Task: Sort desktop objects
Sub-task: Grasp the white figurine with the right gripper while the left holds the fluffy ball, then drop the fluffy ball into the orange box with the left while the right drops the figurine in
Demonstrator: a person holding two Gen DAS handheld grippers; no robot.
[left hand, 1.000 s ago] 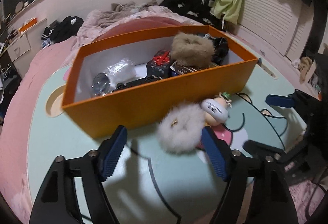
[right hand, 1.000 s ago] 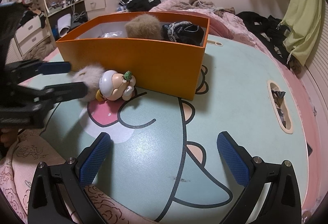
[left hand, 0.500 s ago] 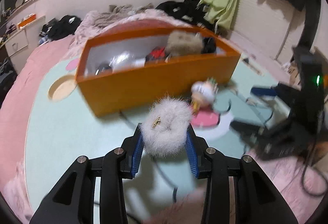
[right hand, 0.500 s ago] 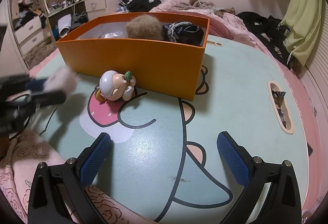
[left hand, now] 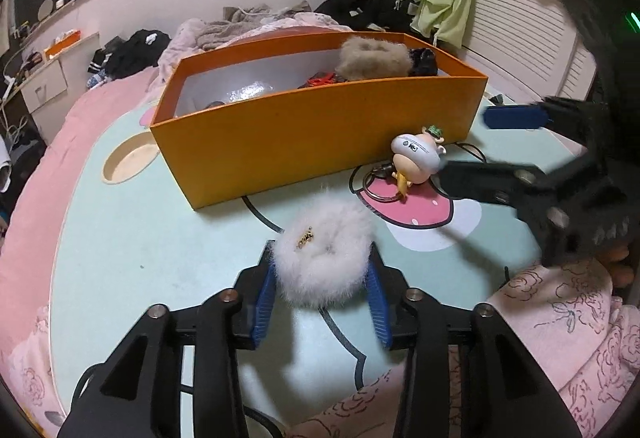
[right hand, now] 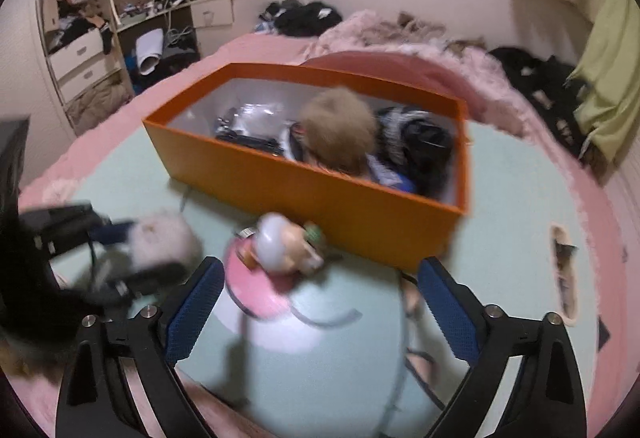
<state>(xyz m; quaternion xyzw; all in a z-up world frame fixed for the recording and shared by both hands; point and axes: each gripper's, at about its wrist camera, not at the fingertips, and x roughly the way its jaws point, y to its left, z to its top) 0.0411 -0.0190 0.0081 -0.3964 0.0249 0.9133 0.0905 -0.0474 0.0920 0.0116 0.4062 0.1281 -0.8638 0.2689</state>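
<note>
White fluffy scrunchie [left hand: 324, 258] sits clamped between your left gripper [left hand: 322, 284] pads, above the mint tabletop [left hand: 132, 238], in front of the orange box [left hand: 312, 133]. One toy figurine [left hand: 418, 157] lies just beside the box's front wall, near its right corner, on the pink patch. Your right gripper [right hand: 316, 312] is spread wide, grasping nothing, figurine [right hand: 286, 246] ahead of it. One box, one brown furry item [left hand: 374, 55] inside among dark clutter. Bare tabletop left of the box; bed with clothes behind.
</note>
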